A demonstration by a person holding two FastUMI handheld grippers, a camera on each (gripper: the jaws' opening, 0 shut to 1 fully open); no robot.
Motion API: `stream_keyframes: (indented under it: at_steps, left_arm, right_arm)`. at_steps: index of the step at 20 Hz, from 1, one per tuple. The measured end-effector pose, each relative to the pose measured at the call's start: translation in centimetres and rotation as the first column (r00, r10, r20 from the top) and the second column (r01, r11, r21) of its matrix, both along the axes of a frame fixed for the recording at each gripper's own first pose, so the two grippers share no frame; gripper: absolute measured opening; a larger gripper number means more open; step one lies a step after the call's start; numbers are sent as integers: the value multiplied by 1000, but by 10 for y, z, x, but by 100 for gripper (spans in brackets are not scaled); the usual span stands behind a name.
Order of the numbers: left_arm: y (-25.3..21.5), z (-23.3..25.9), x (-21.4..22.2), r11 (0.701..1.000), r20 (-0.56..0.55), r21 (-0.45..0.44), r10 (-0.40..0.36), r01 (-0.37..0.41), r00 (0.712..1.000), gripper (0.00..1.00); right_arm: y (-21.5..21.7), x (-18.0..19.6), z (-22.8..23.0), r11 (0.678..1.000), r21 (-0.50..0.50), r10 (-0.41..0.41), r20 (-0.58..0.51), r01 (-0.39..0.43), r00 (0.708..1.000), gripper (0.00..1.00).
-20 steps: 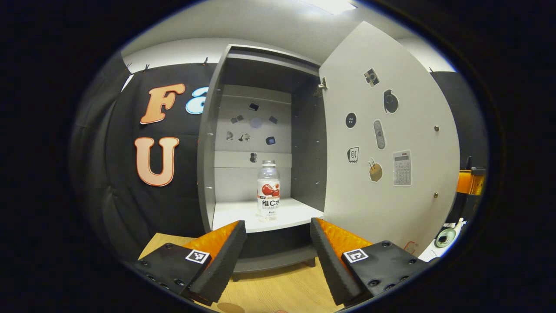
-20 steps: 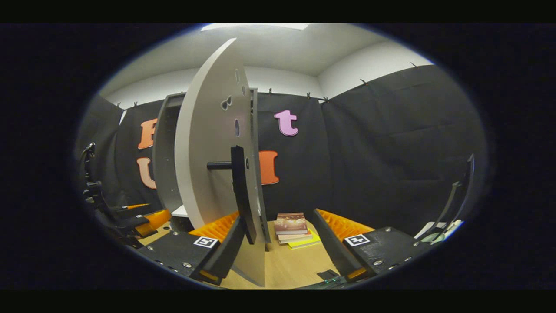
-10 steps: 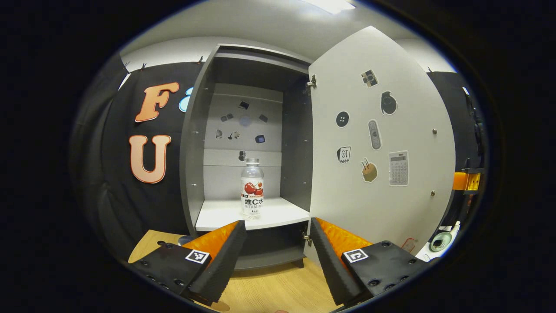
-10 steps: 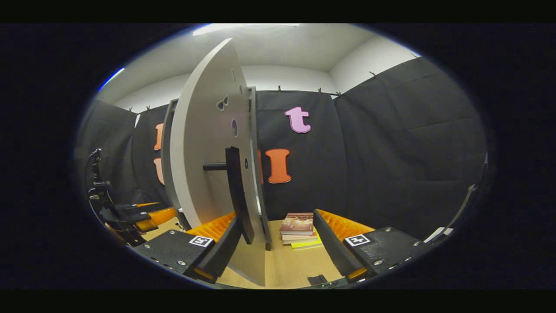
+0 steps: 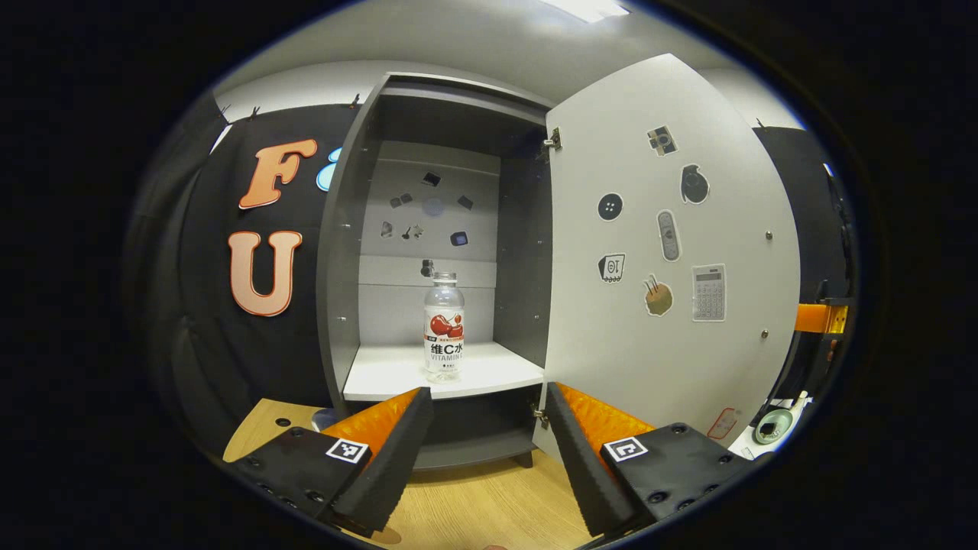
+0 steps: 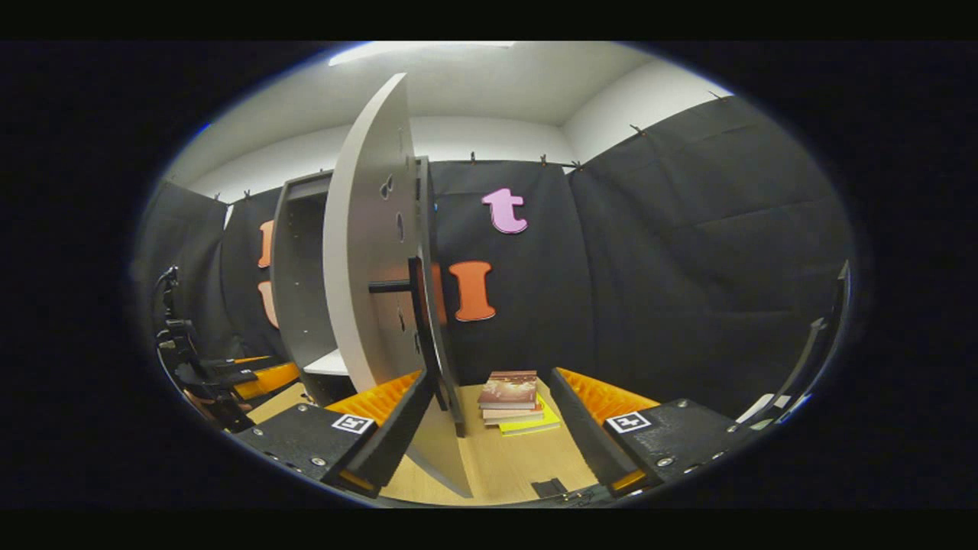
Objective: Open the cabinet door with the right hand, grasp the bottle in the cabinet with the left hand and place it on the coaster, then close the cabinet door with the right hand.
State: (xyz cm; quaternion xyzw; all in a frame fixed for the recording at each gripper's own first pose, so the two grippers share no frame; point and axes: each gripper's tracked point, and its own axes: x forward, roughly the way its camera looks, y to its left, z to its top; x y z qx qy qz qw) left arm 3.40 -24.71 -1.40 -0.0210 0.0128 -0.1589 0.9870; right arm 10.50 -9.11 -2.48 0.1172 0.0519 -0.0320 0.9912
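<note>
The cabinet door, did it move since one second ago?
Yes. The cabinet door swung further open, away from the cabinet, exposing its lower hinge.

Bottle [image 5: 444, 325] upright on cabinet shelf [image 5: 397, 378]; books [image 6: 513, 399] on table [image 6: 527, 466].

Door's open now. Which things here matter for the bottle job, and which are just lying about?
For the job:
- bottle, upright on the cabinet shelf
- cabinet door, swung open
- door handle
- left gripper, open
- right gripper, open

Just lying about:
- stack of books on the table
- stickers on the door
</note>
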Motion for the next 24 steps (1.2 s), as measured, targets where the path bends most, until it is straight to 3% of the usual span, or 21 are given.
stream_keyframes:
  at_steps: [9, 13, 14, 21, 24]
  left_arm:
    - [11, -1, 3, 1000, -14, -3, -30, 30, 999, 96]
    - [26, 0, 18, 999, -15, -4, -32, 32, 999, 96]
    - [29, 1, 25, 999, -14, -7, -39, 39, 999, 96]
    - [49, -2, 100, 998, 11, 6, -60, 60, 998, 96]
    - [38, -13, 134, 994, -10, 1, -113, 113, 994, 96]
  right_arm:
    - [-8, -22, 3, 990, 11, -137, -18, 138, 990, 94]
    - [-11, -30, 6, 979, -39, -199, -27, 198, 980, 93]
    - [-11, -30, 5, 978, -52, -202, -29, 200, 979, 97]
    - [10, -33, 4, 980, -92, -181, -54, 175, 982, 94]
    - [17, -28, 6, 980, -81, -184, -48, 180, 982, 94]
